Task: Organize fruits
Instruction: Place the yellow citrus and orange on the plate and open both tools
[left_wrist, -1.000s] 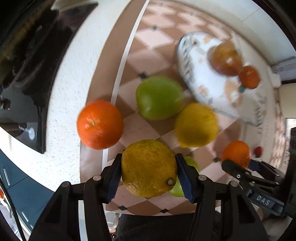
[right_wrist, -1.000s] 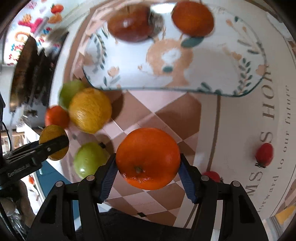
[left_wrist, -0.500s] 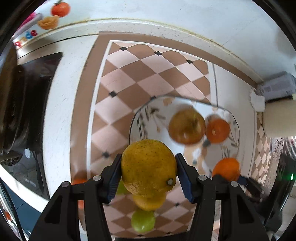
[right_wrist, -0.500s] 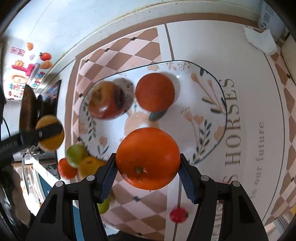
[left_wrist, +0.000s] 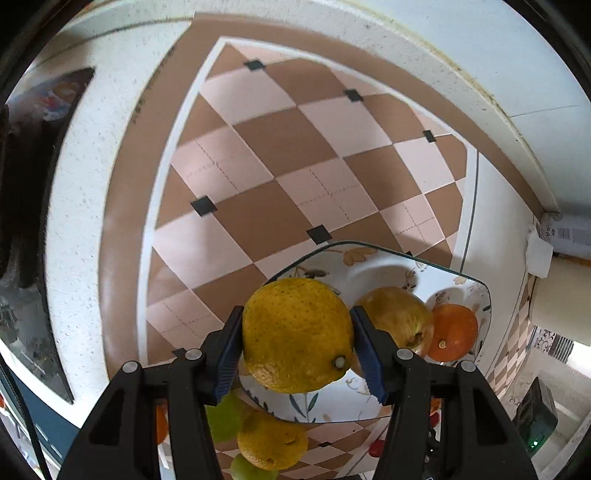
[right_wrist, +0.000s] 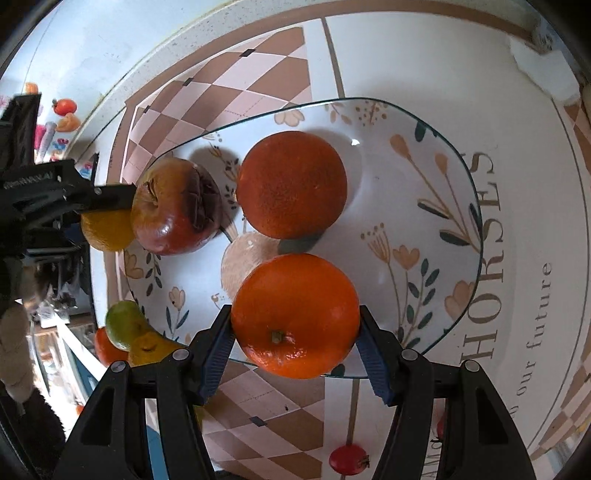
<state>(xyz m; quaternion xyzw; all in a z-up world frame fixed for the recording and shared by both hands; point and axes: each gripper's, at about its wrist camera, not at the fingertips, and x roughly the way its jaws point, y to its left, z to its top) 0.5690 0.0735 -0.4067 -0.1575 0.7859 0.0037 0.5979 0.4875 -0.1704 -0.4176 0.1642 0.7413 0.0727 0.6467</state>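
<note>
My left gripper (left_wrist: 295, 345) is shut on a yellow lemon (left_wrist: 297, 334), held above the near-left edge of the flowered plate (left_wrist: 373, 266). My right gripper (right_wrist: 295, 328) is shut on an orange (right_wrist: 295, 314), held over the plate's (right_wrist: 424, 221) near rim. On the plate lie a brownish-red apple (right_wrist: 173, 210) and a second orange (right_wrist: 291, 184); they also show in the left wrist view, the apple (left_wrist: 395, 314) and the orange (left_wrist: 454, 332). The left gripper with the lemon (right_wrist: 105, 230) shows at the left of the right wrist view.
Loose fruit lies on the checked mat below the plate: a yellow citrus (left_wrist: 271, 445), a green fruit (left_wrist: 225, 417), an orange (right_wrist: 105, 347). A small red fruit (right_wrist: 347, 458) lies near the mat's edge. A dark stove top (left_wrist: 22, 184) is at the left.
Both grippers have moved forward with their fruit, from over the loose fruit on the mat to over the plate. The plate now looks larger and closer in both views.
</note>
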